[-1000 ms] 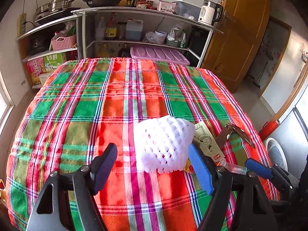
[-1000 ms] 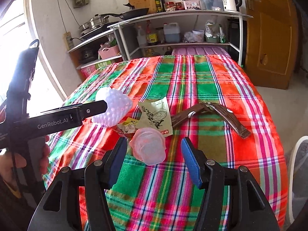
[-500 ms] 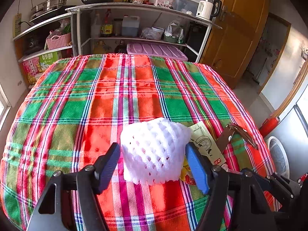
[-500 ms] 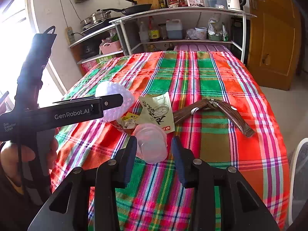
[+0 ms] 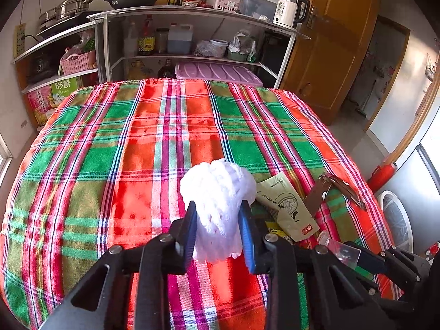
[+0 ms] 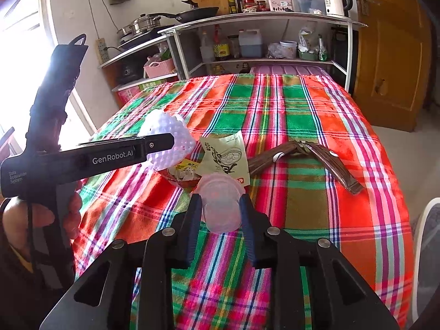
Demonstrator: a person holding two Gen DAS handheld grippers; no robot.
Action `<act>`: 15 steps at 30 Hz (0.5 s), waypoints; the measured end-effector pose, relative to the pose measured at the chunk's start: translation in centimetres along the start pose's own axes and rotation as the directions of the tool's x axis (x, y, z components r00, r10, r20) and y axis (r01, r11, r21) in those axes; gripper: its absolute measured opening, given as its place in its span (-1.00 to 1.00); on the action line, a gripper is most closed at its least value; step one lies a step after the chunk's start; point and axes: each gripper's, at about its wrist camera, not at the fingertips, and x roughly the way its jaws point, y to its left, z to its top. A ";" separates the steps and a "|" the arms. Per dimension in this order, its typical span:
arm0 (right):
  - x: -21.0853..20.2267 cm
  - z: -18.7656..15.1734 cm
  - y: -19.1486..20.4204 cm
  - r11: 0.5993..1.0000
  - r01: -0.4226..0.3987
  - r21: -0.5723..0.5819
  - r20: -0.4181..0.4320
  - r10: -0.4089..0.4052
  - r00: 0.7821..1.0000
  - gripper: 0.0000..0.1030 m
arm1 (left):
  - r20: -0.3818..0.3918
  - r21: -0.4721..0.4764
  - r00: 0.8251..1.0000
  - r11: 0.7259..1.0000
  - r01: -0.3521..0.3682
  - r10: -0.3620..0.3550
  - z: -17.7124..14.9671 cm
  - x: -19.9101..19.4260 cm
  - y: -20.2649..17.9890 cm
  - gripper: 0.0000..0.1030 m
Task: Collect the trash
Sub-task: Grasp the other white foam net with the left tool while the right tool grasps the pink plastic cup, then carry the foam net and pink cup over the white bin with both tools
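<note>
As both tongs close on the plaid cloth [image 5: 115, 148], we're at the grab step of trash pickup. Our left gripper [image 5: 218, 233] has its blue pads [image 5: 192, 228] squeezing the white foam net [image 5: 217, 192]; the jaws are closing, w/ the net pinched narrow between them and bulging above. The net sits near the table's front edge, just left of the other litter. Our right gripper [image 6: 220, 217] is closing too, pads against both sides of the clear plastic cup [image 6: 220, 203], which lies on its side on the cloth, mouth toward the camera. So each tong is roughly a third open or less, each w/ one piece in hold.

Still on the table: a pale green wrapper [image 6: 225, 156] touching the cup's far side, a small yellow-red wrapper [image 6: 184, 170] btwn net and cup, and a brown folded wrapper [image 6: 302, 156] farther right, apart from the rest. Behind the table, a shelf [image 6: 261, 16] w/ pans, bottles, a kettle. A hand [image 6: 41, 217] shows at the left gripper's handle in the right view.

Next move, as we judge it: finish both squeezes, then lift. Foam is springy and the cup thin, so grip must be firm but not crushing; the cup may drag the green wrapper along. No bin is in view, so where the load goes we can't tell. Three pieces remain after this pair.
</note>
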 end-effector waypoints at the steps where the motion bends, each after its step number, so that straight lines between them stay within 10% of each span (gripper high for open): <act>1: -0.1 0.0 0.0 1.000 0.001 0.001 0.002 -0.001 1.000 -0.43 | 0.006 -0.001 1.000 1.000 -0.002 0.002 0.0 -0.1 0.0 -0.48; 15: -1.3 -0.3 -0.3 1.000 0.010 0.015 0.040 -0.010 0.999 -0.44 | 0.056 0.012 0.998 1.000 0.002 -0.002 0.2 -2.3 -0.5 -0.48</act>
